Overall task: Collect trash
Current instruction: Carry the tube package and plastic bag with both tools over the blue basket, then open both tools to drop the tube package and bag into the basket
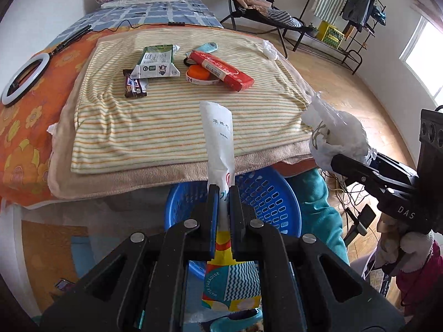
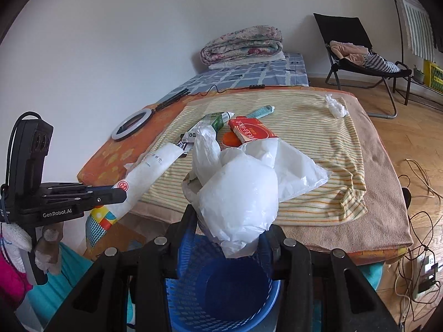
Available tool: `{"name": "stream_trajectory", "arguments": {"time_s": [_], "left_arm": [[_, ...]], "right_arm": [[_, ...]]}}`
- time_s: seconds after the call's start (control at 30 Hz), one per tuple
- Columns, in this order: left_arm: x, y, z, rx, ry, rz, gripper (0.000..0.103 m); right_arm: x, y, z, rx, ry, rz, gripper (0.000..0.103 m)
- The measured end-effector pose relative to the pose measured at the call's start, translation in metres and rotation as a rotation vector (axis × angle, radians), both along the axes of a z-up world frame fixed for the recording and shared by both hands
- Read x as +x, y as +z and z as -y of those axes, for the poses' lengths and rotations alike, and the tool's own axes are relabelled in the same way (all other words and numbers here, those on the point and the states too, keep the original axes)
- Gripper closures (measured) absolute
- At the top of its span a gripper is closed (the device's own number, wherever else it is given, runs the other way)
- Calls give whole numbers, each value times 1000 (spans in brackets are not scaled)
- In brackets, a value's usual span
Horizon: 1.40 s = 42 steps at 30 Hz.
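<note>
The left tool [image 1: 221, 193] is clamped on a long wet-wipe packet [image 1: 220, 132], white at its upper end and colourfully printed at its lower end; the packet stands up from the jaws toward 12 o'clock. The right tool [image 2: 232, 229] grips a crumpled white plastic bag [image 2: 238, 188]; its fingertips are buried in the bag, so the exact jaw gap is not clear, though the bag appears pinched between them. A blue perforated basket [image 2: 221, 290] sits on the floor directly below both tools, at the near edge of the bed [image 1: 25, 127].

On the striped cloth [image 1: 155, 121] covering the bed, well apart from the tools, lie a flattened milk carton [image 1: 156, 62] at 11 o'clock, a dark snack wrapper [image 1: 134, 84] touching its lower left corner, and a red box [image 1: 221, 69] at 12 o'clock resting across an orange lid [image 1: 198, 73]. A teal tube [image 1: 207, 47] lies just beyond the box. A crumpled white tissue [image 1: 270, 51] sits at the cloth's far right corner.
</note>
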<state>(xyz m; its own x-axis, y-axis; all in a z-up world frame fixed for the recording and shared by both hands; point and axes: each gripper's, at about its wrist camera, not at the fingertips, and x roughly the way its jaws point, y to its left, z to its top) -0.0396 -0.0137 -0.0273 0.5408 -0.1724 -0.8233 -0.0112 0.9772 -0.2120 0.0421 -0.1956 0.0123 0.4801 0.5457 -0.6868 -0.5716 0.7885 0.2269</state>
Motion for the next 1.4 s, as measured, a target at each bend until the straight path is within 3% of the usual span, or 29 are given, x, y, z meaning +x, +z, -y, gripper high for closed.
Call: {"name": "stream_trajectory", "arguments": {"time_s": [0.2,0.4,0.6,1.23,1.4], "left_arm": [[-15,-34,12,-55,-11,-97,98],[-16,-65,16,-65,-11,-188,98],[-10,-85,19,-46,-7,-225,98],[11,-97,27,-34,18,-256,97],[13,-92,28,-19,35,-235,66]], "right_arm": [[-27,-30,-9,-48,33,-52,61],[-34,-61,-8,-64,27,-134,61],[-39,-82,-8,-83,22,-180,61],[-33,-111,-18,-137,30,-229,55],[-31,-112,-18,-140,18,-230,49]]}}
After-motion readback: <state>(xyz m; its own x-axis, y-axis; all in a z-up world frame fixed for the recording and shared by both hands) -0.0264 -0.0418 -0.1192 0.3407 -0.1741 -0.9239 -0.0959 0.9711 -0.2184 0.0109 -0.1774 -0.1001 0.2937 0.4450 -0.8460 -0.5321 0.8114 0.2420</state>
